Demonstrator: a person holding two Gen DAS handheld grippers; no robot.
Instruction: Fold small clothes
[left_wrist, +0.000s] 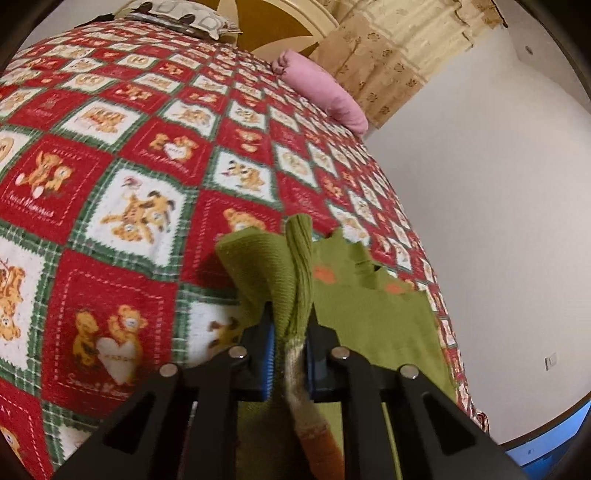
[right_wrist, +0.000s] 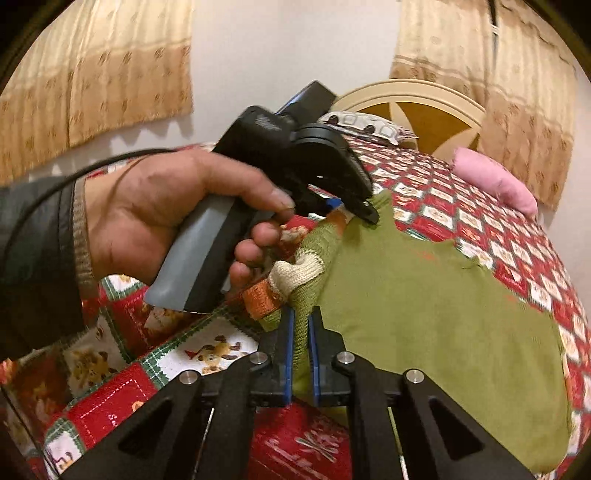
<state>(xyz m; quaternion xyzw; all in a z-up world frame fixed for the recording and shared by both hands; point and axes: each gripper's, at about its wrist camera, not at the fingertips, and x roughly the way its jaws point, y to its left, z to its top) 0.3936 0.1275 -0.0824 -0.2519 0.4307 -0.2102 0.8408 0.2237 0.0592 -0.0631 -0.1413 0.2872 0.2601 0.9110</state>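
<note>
Over on the left of the right wrist view, the person's left hand (right_wrist: 155, 218) wraps a grey handle, and the left claw (right_wrist: 364, 210) reaches out from it to bite the far edge of the green sweater (right_wrist: 436, 332). From the left wrist view, that left claw (left_wrist: 290, 332) sits with its blue pads (left_wrist: 269, 354) pressed in on a bunched ribbed fold of the green sweater (left_wrist: 369, 317), closed tight on the knit with only cloth between the pads. A cream and orange band (left_wrist: 314, 432) of the same garment hangs down toward the camera between the black arms.

Moving to the middle of the right wrist view, the right claw (right_wrist: 300, 332) is pinched on a rolled ridge of green knit, its blue pads (right_wrist: 288, 354) nearly together with the fabric squeezed between. Just left of it, a cream and orange cuff (right_wrist: 280, 284) bunches up under the hand's fingers.

To the right, the body of the sweater spreads flat across the bed, lying on the red, white and green teddy-bear quilt (right_wrist: 480, 229). Its far edge looks ragged, with small orange marks on the green.

Further right, a pink pillow (right_wrist: 495, 181) rests at the bed's far side, near the cream headboard (right_wrist: 417, 96) and tan curtains (right_wrist: 524, 92).
</note>
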